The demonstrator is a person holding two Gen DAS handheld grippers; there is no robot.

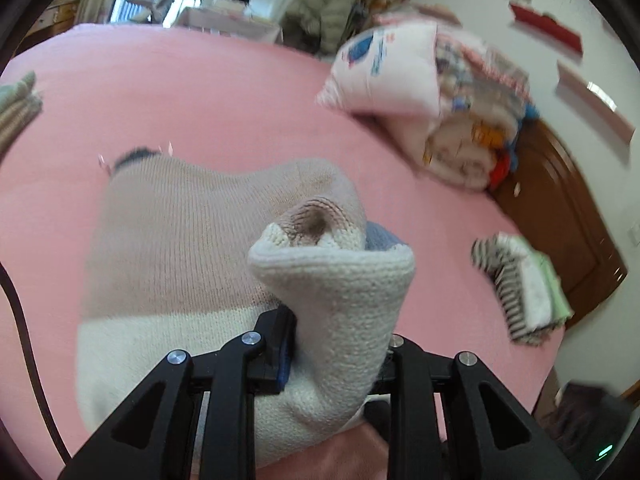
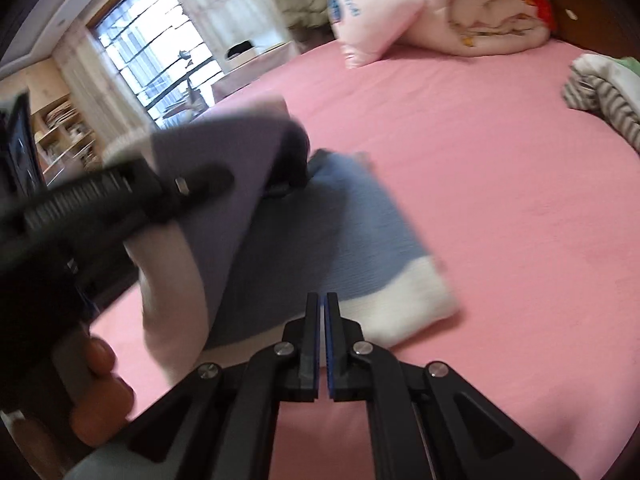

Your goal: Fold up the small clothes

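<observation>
The pink bed [image 1: 240, 92] fills nearly everything I can see, its sheet bare across the middle. At its far end a pile of bedding [image 1: 472, 136] leans against the brown headboard [image 1: 568, 208], with a pink pillow [image 1: 384, 72] propped on it. Near that end sits a small stack of folded clothes [image 1: 520, 288], a striped piece on its outer side; another folded bit [image 1: 16, 104] lies at the opposite edge of the sheet.

The sweater [image 1: 180, 240] I am folding lies on the sheet close in front of me, knitted in bands of pale pink, blue and cream. From my right camera the blue part with its cream hem [image 2: 412, 304] lies flat on the bed, while the pinkish side is lifted up and over it.

My left gripper [image 1: 336, 356] has its jaws a little apart and clamped on a thick bunched fold of the cream hem, which stands up between the fingers and hides the right one; the left pad [image 1: 285, 356] presses against the knit. In the right view this gripper shows as a dark blur, my fingers [image 2: 100, 360] wrapped round its handle.

My right gripper [image 2: 323, 312] is closed, its blue pads almost touching, with nothing between them; its tips hover at the near edge of the sweater
</observation>
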